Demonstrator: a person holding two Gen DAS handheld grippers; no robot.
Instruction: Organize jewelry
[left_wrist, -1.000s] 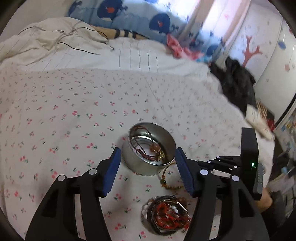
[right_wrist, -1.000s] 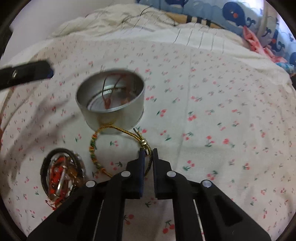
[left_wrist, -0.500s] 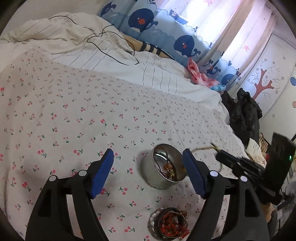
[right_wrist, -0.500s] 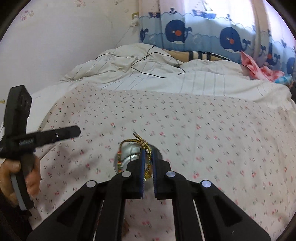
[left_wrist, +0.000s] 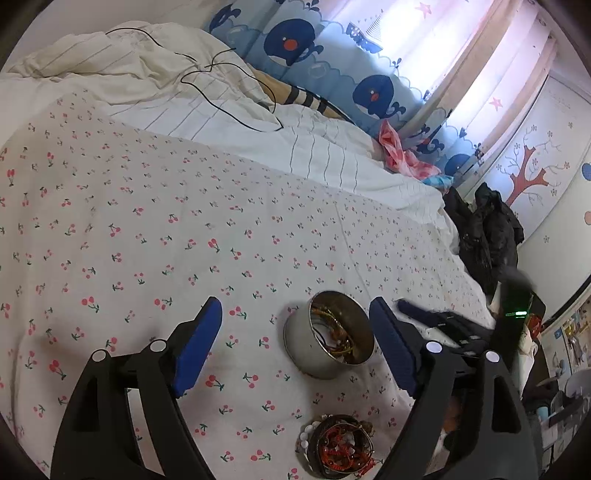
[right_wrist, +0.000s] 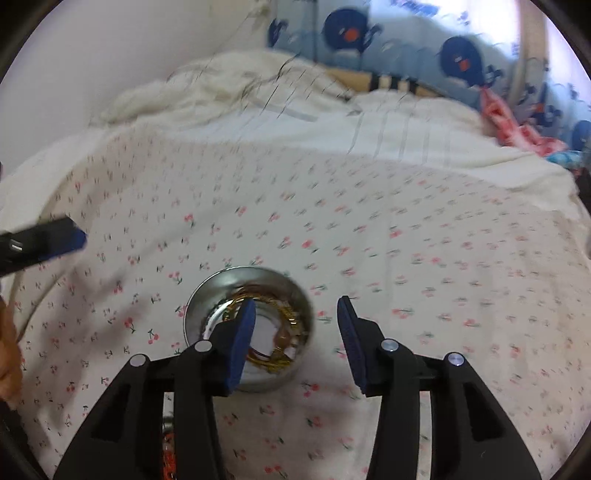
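Observation:
A round metal tin (left_wrist: 328, 350) stands on the cherry-print bedsheet and holds a gold bracelet (left_wrist: 340, 345) and red cords. In the right wrist view the tin (right_wrist: 280, 295) sits just under my open, empty right gripper (right_wrist: 297, 332), with the gold bracelet (right_wrist: 288, 314) inside. My left gripper (left_wrist: 295, 347) is open and empty, held above the sheet with the tin between its fingers. A pile of red and dark beaded bracelets (left_wrist: 338, 448) lies on the sheet nearer than the tin.
The cherry-print sheet (left_wrist: 147, 240) covers the bed. A rumpled white duvet with a black cable (left_wrist: 207, 77) lies at the back. Dark clothes (left_wrist: 487, 236) hang past the bed's right edge. The right gripper's body (left_wrist: 461, 328) shows right of the tin.
My right gripper carried the gold bracelet over the tin, opened and let it drop in. The bracelet now lies inside the tin. My left gripper lifted and pulled back.

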